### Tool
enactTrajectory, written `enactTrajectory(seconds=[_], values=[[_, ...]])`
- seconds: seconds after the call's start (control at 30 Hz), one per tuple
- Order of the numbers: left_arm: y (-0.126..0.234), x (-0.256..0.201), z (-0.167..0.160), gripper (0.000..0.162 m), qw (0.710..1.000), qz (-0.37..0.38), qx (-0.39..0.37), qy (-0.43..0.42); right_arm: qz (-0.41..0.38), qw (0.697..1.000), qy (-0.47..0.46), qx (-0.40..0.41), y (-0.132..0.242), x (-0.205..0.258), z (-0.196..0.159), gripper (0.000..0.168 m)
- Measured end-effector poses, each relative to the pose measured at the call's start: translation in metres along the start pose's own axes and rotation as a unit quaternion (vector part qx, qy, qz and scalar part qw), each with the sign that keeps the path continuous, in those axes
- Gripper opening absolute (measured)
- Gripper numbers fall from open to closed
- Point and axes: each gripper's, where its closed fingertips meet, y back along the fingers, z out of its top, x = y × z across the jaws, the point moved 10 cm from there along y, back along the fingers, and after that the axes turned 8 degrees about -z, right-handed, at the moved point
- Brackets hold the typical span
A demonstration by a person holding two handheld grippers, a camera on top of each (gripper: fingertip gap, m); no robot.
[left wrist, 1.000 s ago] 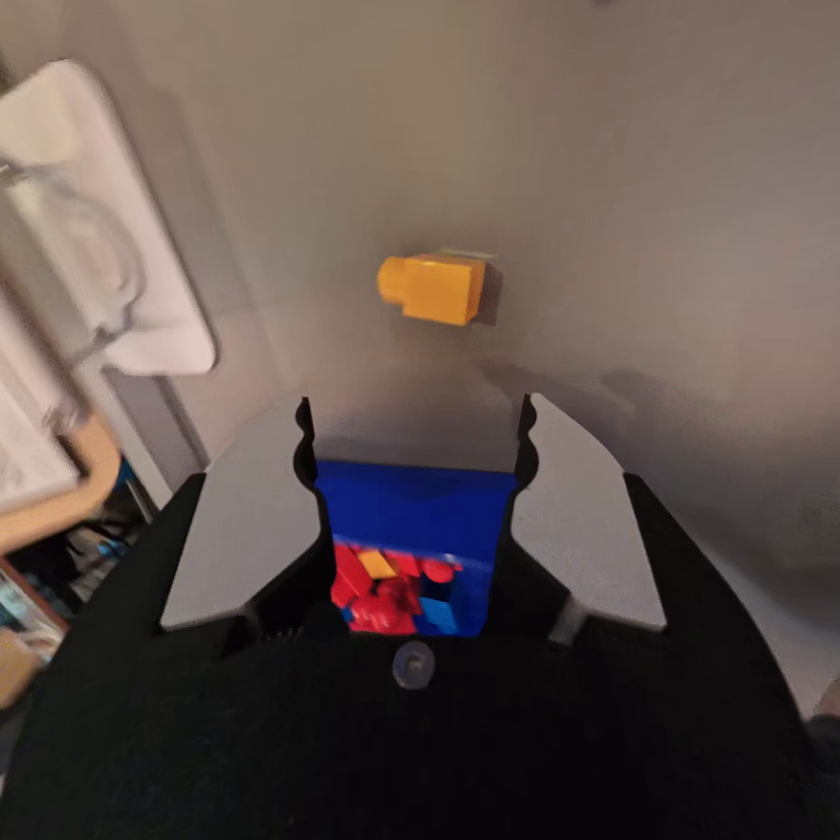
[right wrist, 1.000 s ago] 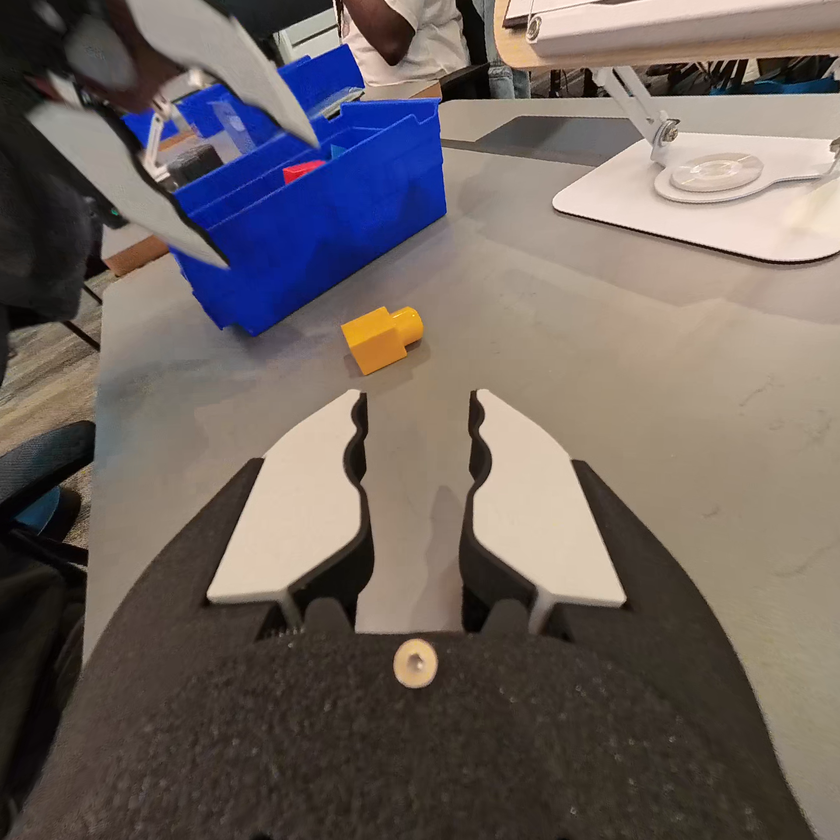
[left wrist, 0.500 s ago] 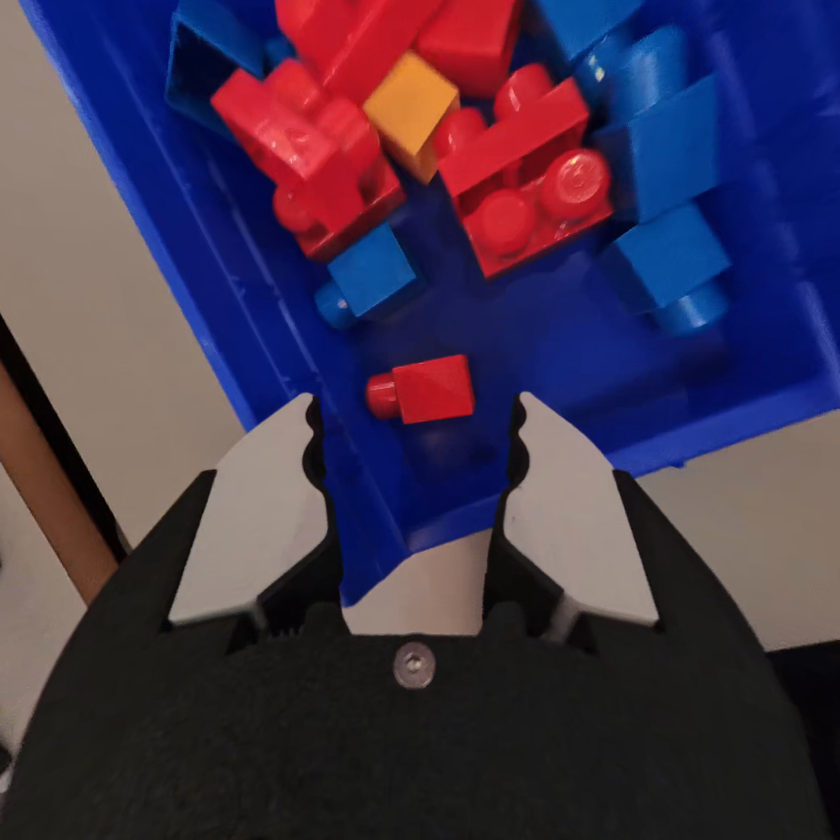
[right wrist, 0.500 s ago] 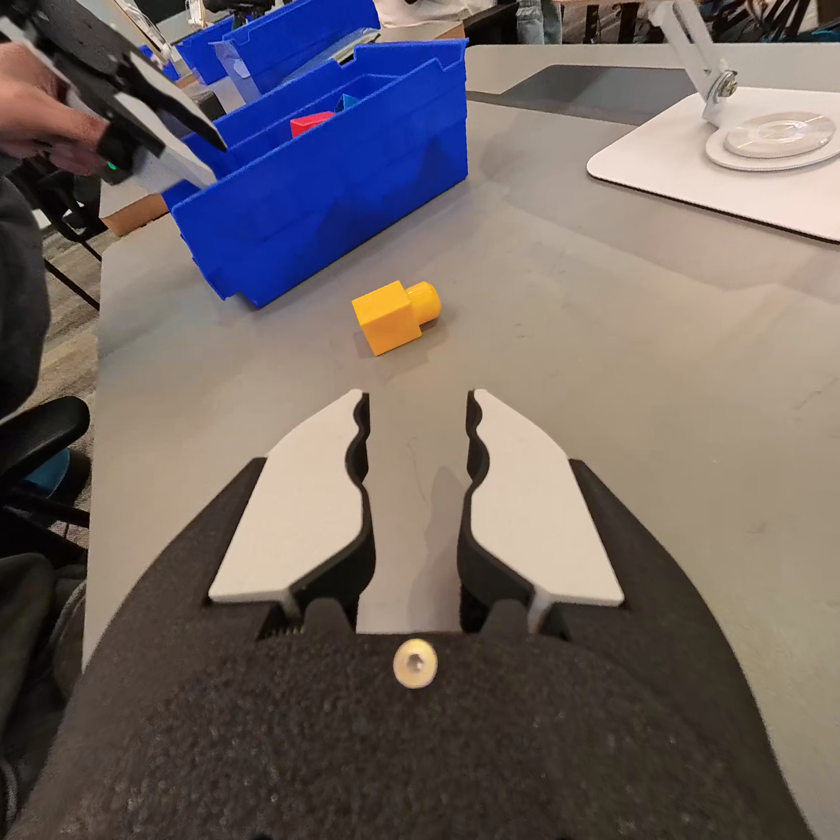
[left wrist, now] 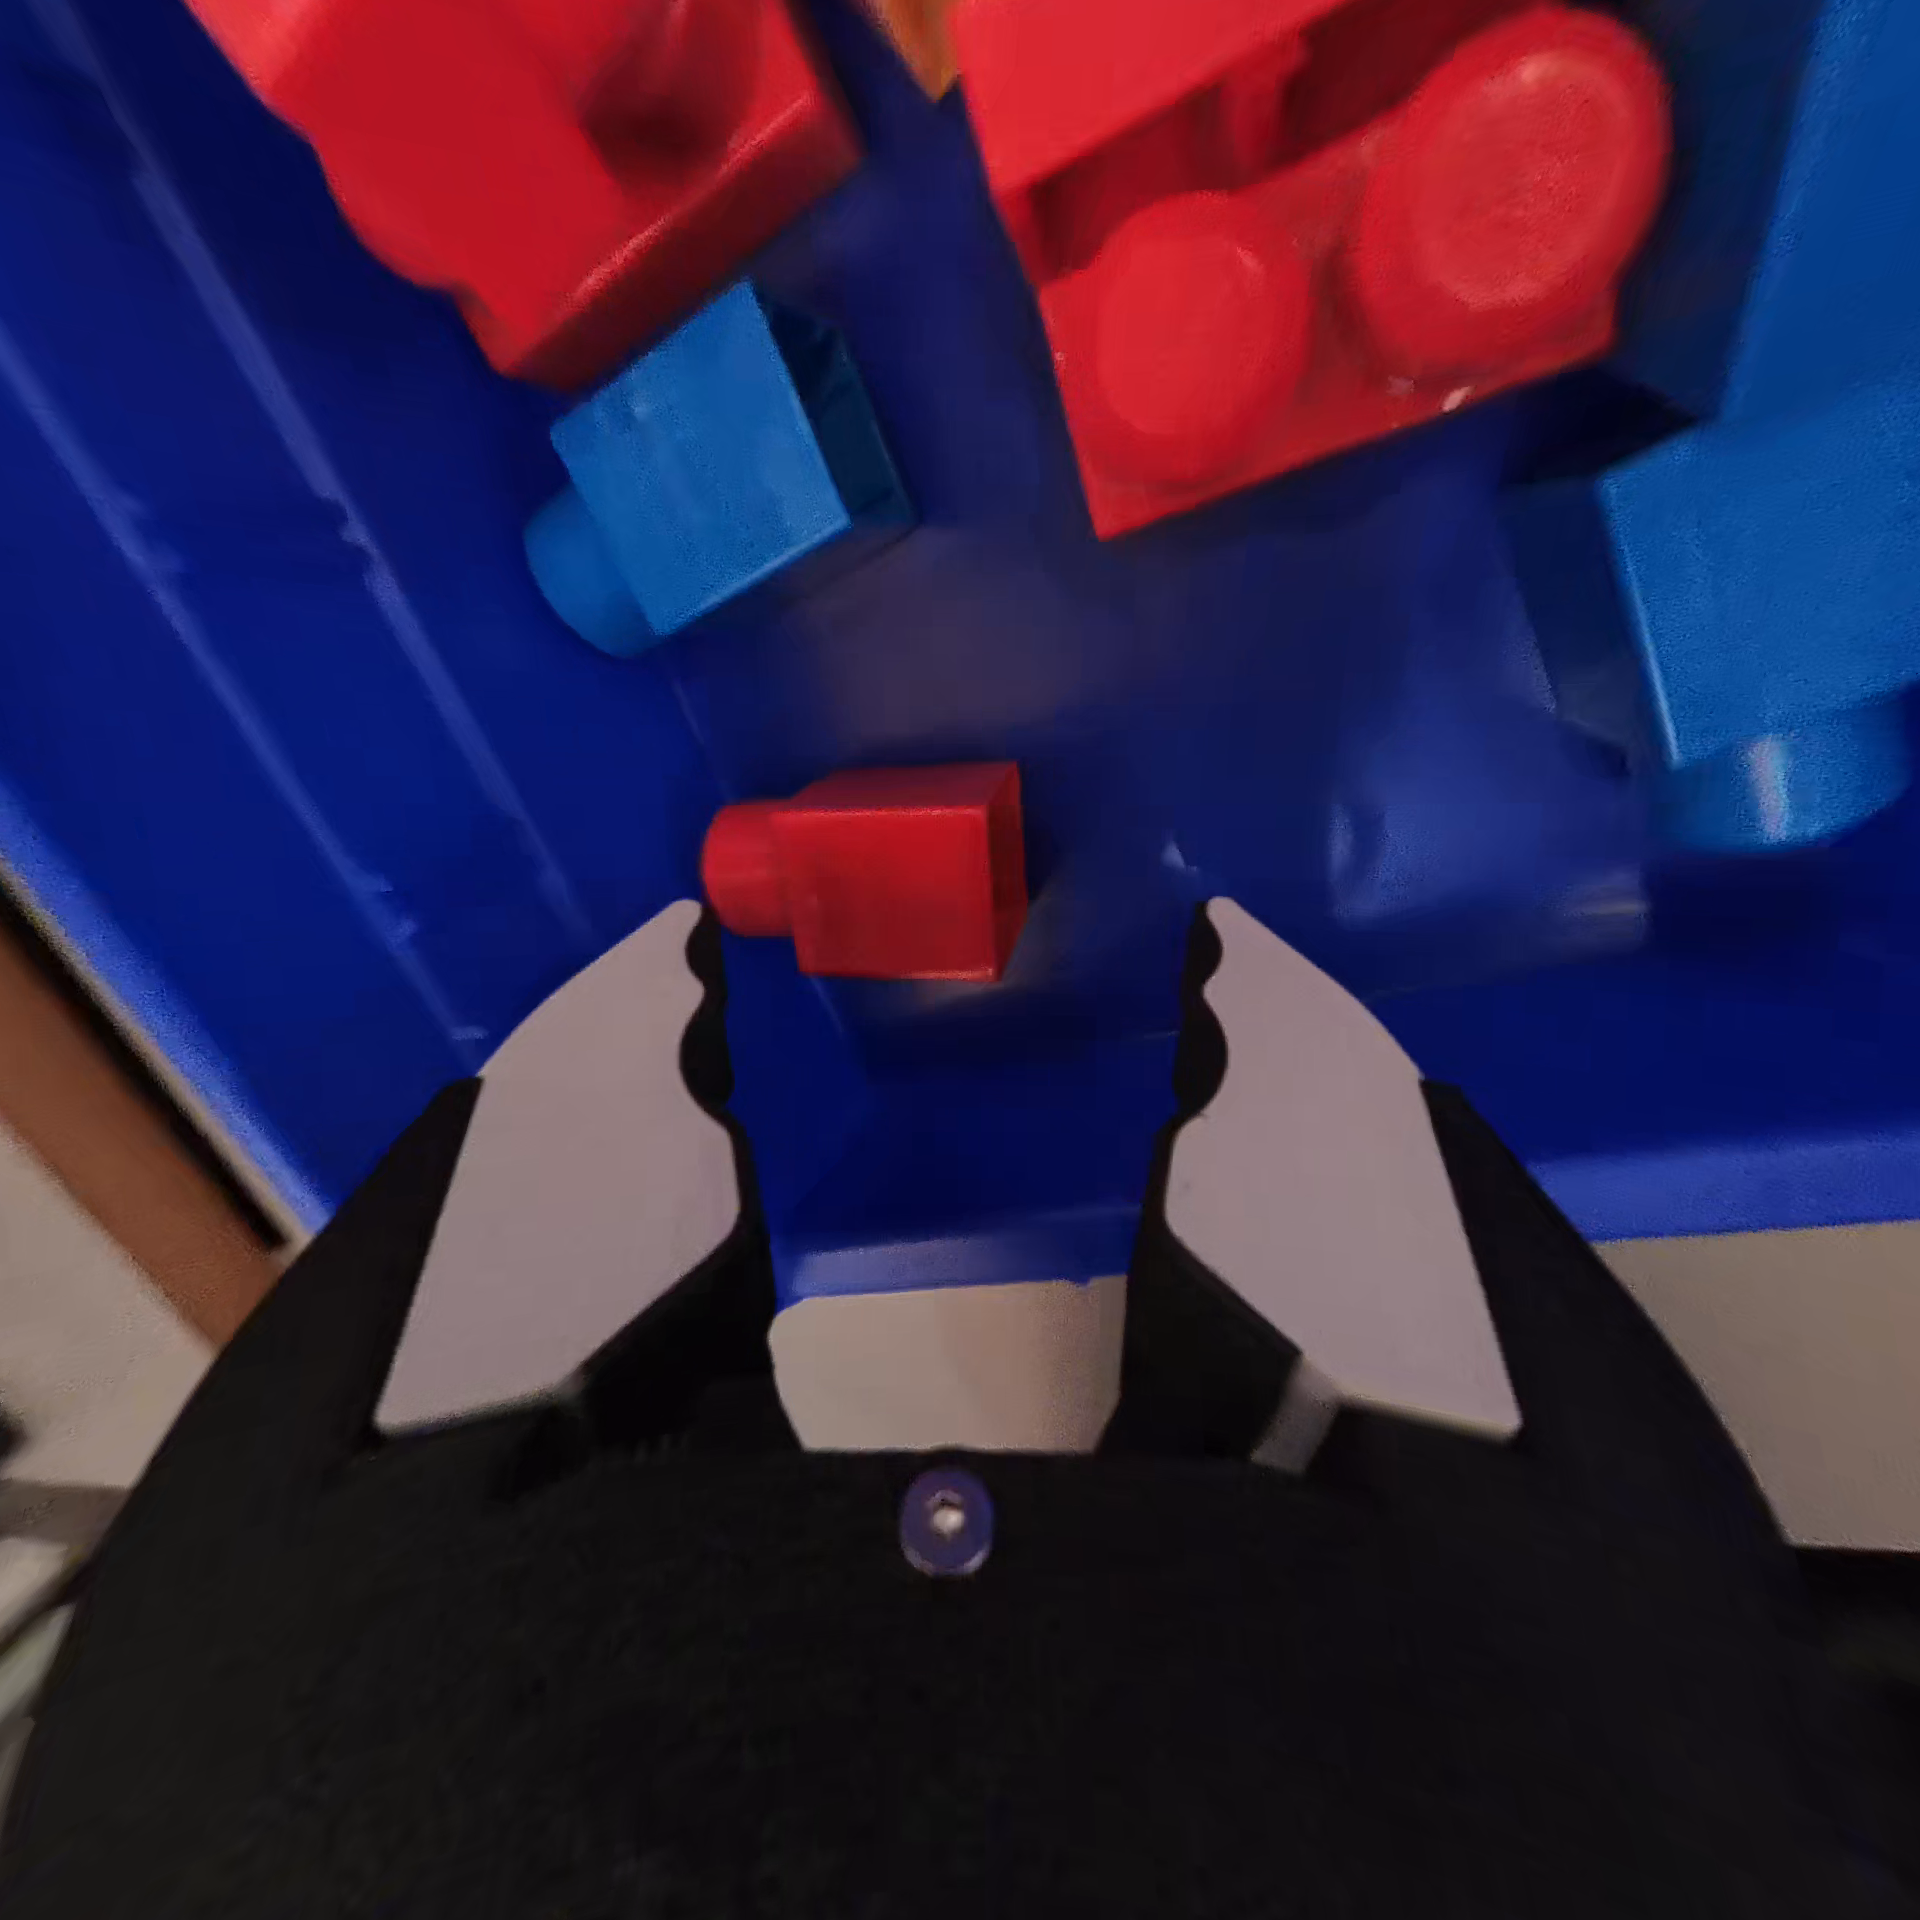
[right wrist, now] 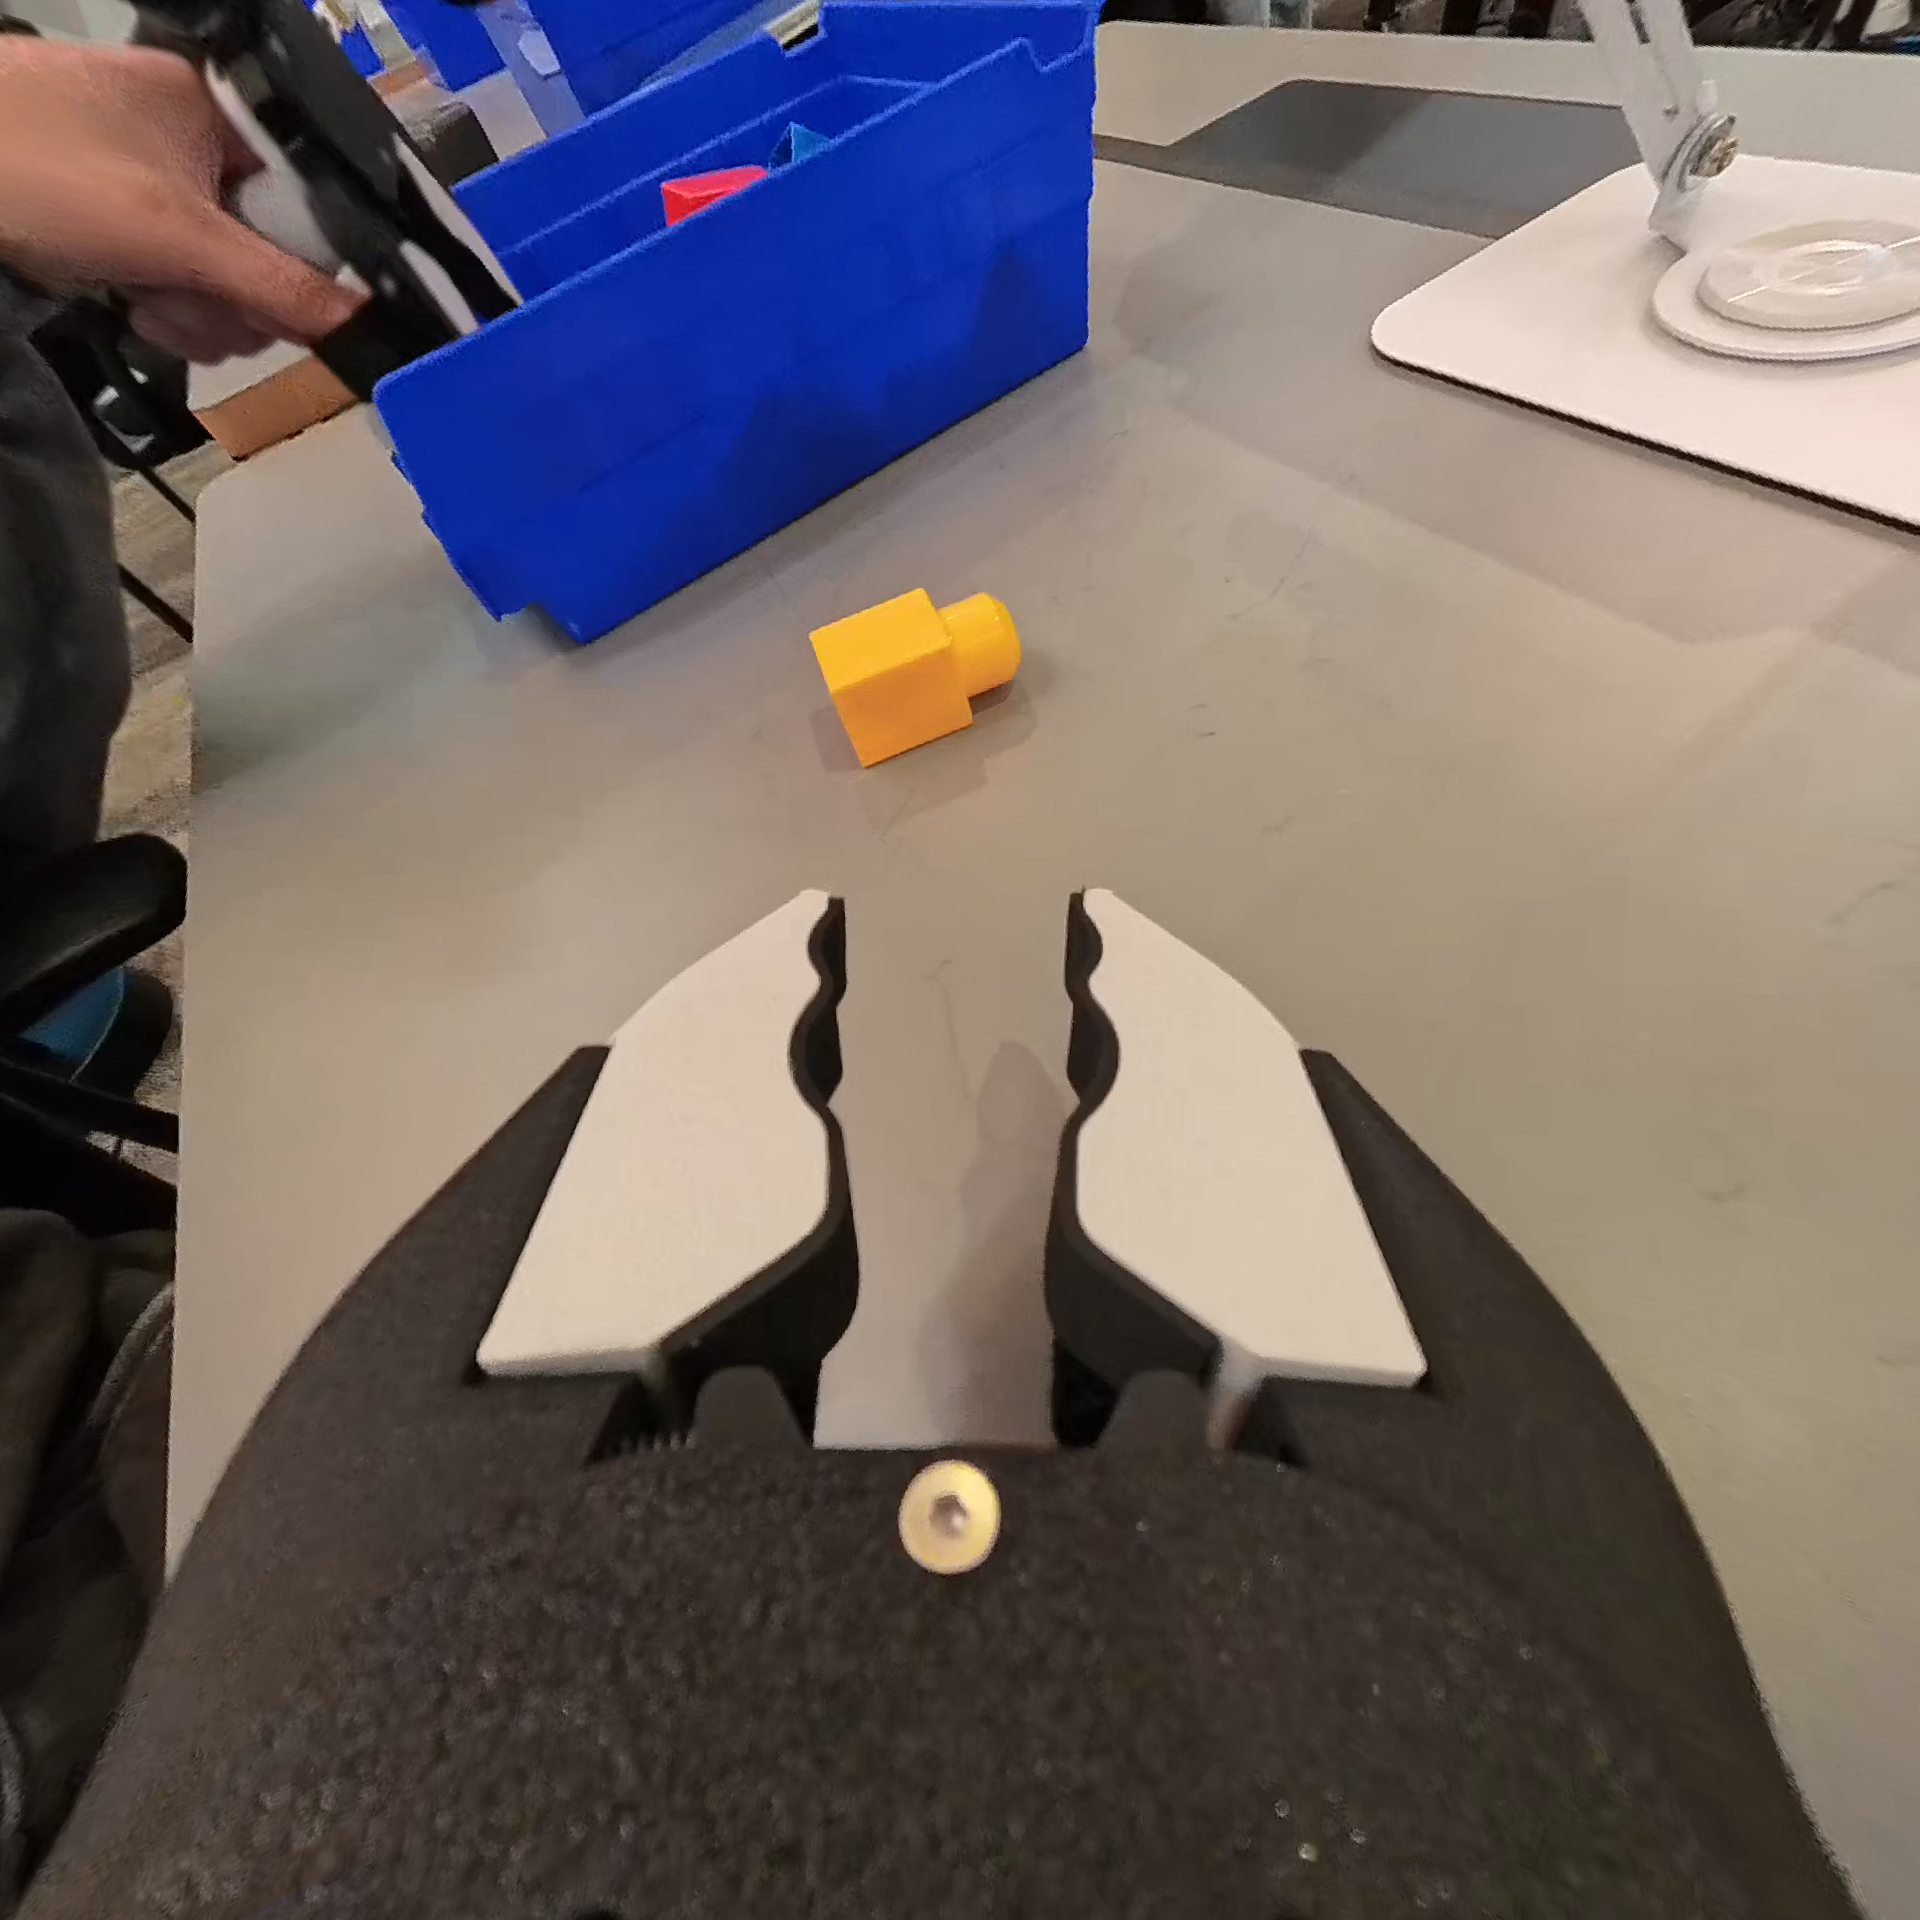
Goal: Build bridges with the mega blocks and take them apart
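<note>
**Left gripper over the block bin; right gripper idle above the surface**

In the left wrist view, the left gripper (left wrist: pixel 945 914) is shown with its fingers (left wrist: pixel 582 1174) spread apart and nothing between them, pointed down into the blue bin (left wrist: pixel 260 727). A small red block (left wrist: pixel 894 873) lies on its side at the centre of the frame, just beyond the fingertips and nearer the left one, its single stud pointing to frame left. A small blue block (left wrist: pixel 707 488) is seen above it, a larger red block (left wrist: pixel 1320 301) with two visible studs at the upper right, and another blue block (left wrist: pixel 1756 613) at the right edge. The view is blurred.

In the right wrist view, the right gripper (right wrist: pixel 956 904) is seen released and empty above the grey surface (right wrist: pixel 1455 831). A yellow block (right wrist: pixel 904 675) lies on its side at the centre of the frame, apart from the bin (right wrist: pixel 748 395) at the upper left, where the left gripper (right wrist: pixel 343 208) is held by a hand (right wrist: pixel 114 197).

The step in hand is judged to be picking the small red block. Because the block sits off-centre toward the left finger, it may be nudged or tipped rather than enclosed. Closure across stud and base could leave it skewed. The bin wall at the left may be struck, or a neighbouring block caught.
</note>
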Motion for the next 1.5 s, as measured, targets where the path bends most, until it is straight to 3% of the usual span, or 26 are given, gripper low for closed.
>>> enactTrajectory(seconds=[0.13, 0.2, 0.37, 0.5, 0.57, 0.7, 0.83, 0.93, 1.07, 1.27, 1.5], values=[[-0.009, 0.015, 0.003, 0.078, 0.996, -0.051, 0.016, 0.068, -0.004, 1.000, 0.019, 0.009, -0.002, 0.003, 0.000, 0.040], [-0.009, 0.016, 0.004, 0.062, 0.997, -0.024, 0.030, 0.061, -0.001, 1.000, 0.022, 0.013, -0.003, 0.004, -0.001, 0.040], [-0.009, 0.011, 0.006, 0.059, 0.998, -0.052, 0.020, 0.030, 0.006, 1.000, 0.019, 0.014, -0.002, 0.005, -0.001, 0.040], [0.006, -0.002, 0.005, 0.059, 0.997, -0.059, -0.005, -0.045, 0.006, 1.000, 0.016, 0.015, -0.003, 0.004, -0.001, 0.040], [0.027, -0.016, 0.006, 0.059, 0.990, -0.059, -0.047, -0.121, 0.005, 1.000, 0.016, 0.014, -0.003, 0.004, -0.001, 0.040], [0.084, -0.061, 0.007, 0.058, 0.929, -0.041, -0.150, -0.336, -0.001, 1.000, 0.015, 0.013, -0.003, 0.002, -0.001, 0.040], [0.124, -0.115, 0.021, 0.058, 0.856, -0.052, -0.197, -0.474, 0.003, 1.000, 0.009, -0.005, 0.001, 0.001, 0.002, 0.039], [0.123, -0.158, 0.043, 0.058, 0.802, -0.066, -0.190, -0.563, 0.006, 1.000, 0.008, -0.019, 0.004, 0.001, 0.002, 0.036], [0.086, -0.205, 0.085, 0.058, 0.749, -0.047, -0.128, -0.648, 0.014, 0.999, 0.009, -0.032, 0.005, 0.004, 0.001, 0.036], [0.037, -0.247, 0.121, 0.058, 0.704, -0.050, -0.064, -0.705, 0.018, 0.998, 0.052, -0.016, 0.002, 0.016, -0.003, 0.037], [0.017, -0.255, 0.123, 0.057, 0.701, -0.060, -0.040, -0.710, 0.032, 0.998, 0.056, -0.008, 0.001, 0.021, -0.003, 0.037]])
